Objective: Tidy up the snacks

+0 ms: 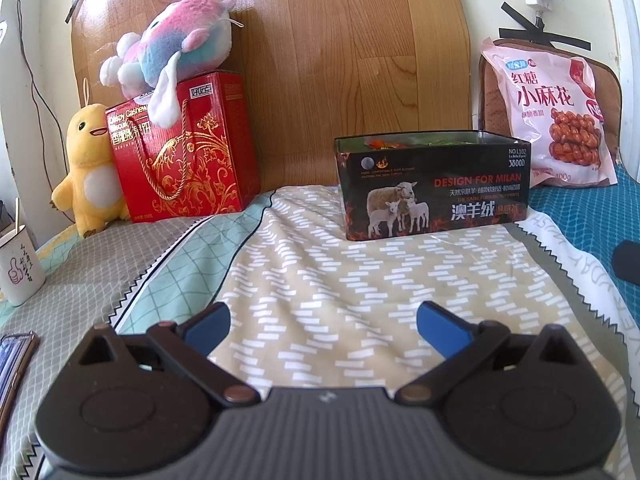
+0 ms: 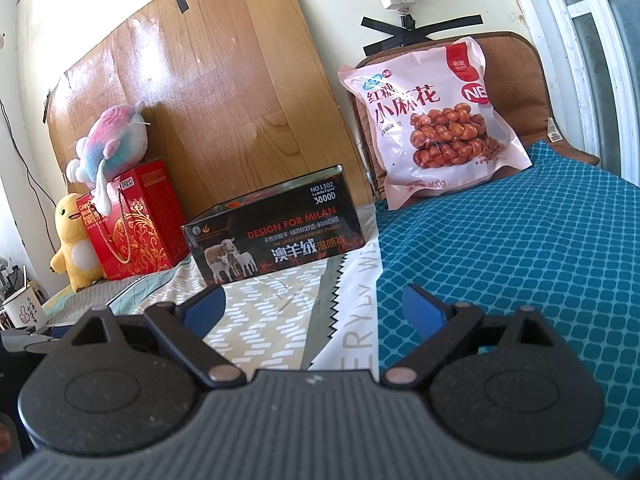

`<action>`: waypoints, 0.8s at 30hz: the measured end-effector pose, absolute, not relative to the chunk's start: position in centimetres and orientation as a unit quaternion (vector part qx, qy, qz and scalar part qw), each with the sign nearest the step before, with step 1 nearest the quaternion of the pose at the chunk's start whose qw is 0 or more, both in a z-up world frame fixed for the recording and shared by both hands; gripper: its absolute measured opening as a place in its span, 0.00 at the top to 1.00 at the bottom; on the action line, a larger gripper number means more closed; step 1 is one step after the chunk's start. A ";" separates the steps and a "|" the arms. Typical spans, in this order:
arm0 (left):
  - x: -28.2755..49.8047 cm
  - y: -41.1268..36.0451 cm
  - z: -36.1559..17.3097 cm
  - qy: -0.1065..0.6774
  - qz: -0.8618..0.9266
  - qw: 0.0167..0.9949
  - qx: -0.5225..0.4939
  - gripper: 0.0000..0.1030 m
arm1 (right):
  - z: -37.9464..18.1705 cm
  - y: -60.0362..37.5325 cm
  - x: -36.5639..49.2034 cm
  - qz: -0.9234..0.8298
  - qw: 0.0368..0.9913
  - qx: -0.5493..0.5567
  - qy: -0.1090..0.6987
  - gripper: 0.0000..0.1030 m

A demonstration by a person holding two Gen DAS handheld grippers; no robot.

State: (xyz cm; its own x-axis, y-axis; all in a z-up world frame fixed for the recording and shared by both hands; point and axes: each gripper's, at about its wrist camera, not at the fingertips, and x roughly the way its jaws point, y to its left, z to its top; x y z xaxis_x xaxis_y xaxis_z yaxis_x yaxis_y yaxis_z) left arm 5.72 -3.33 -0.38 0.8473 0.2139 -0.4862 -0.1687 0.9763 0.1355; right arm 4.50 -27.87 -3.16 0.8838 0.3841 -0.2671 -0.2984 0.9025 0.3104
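A black tin box (image 1: 436, 188) with sheep printed on it stands open on the patterned cloth; small snack packets show over its rim. It also shows in the right wrist view (image 2: 276, 228). A pink bag of twisted dough snacks (image 1: 552, 116) leans against a brown cushion at the back right, and also shows in the right wrist view (image 2: 432, 120). A red cashew gift box (image 1: 184, 148) stands at the back left. My left gripper (image 1: 322, 322) is open and empty, well short of the tin. My right gripper (image 2: 314, 308) is open and empty, short of the tin and bag.
A pastel plush (image 1: 176, 48) sits on the red box, and a yellow duck plush (image 1: 90, 168) stands beside it. A white mug (image 1: 18, 264) stands at the left edge. A wood-grain board (image 1: 340, 40) backs the scene. A teal blanket (image 2: 520, 260) lies on the right.
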 end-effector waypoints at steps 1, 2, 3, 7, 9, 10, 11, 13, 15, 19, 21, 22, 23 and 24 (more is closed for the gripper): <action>5.8 -3.3 -0.4 0.258 0.099 0.960 0.045 0.00 | -3.2 -27.9 4.5 0.177 0.962 0.131 0.163 0.06; 5.8 -3.4 -0.4 0.259 0.099 0.960 0.045 0.00 | -3.1 -27.9 4.5 0.177 0.962 0.131 0.163 0.06; 5.8 -3.4 -0.5 0.259 0.099 0.960 0.045 0.00 | -3.1 -27.8 4.5 0.177 0.962 0.131 0.163 0.06; 5.9 -3.3 -0.5 0.261 0.099 0.959 0.046 0.00 | -3.2 -27.8 4.5 0.179 0.961 0.130 0.164 0.06; 6.0 -3.2 -0.4 0.262 0.099 0.959 0.046 0.00 | -3.2 -27.7 4.5 0.179 0.961 0.130 0.165 0.05; 6.0 -3.2 -0.4 0.263 0.100 0.959 0.045 0.00 | -3.2 -27.7 4.5 0.179 0.961 0.130 0.164 0.05; 6.0 -3.1 -0.4 0.264 0.101 0.958 0.045 0.00 | -3.2 -27.7 4.5 0.178 0.961 0.130 0.164 0.05; 6.0 -3.1 -0.4 0.265 0.104 0.958 0.044 0.00 | -3.2 -27.7 4.5 0.179 0.961 0.130 0.164 0.04; 6.1 -3.0 -0.4 0.267 0.111 0.956 0.043 0.00 | -3.2 -27.8 4.5 0.179 0.961 0.130 0.164 0.04; 6.2 -2.8 -0.4 0.268 0.117 0.955 0.040 0.00 | -3.2 -27.8 4.5 0.179 0.961 0.130 0.164 0.04; 6.2 -2.8 -0.4 0.267 0.118 0.955 0.040 0.00 | -3.2 -27.7 4.5 0.179 0.961 0.131 0.164 0.04; 6.1 -2.8 -0.4 0.267 0.119 0.955 0.041 0.00 | -3.2 -27.8 4.5 0.179 0.961 0.131 0.164 0.04; 6.1 -2.8 -0.4 0.266 0.120 0.955 0.041 0.00 | -3.2 -27.8 4.5 0.179 0.961 0.131 0.164 0.04; 6.2 -2.8 -0.4 0.267 0.121 0.955 0.041 0.00 | -3.2 -27.8 4.5 0.179 0.961 0.131 0.164 0.04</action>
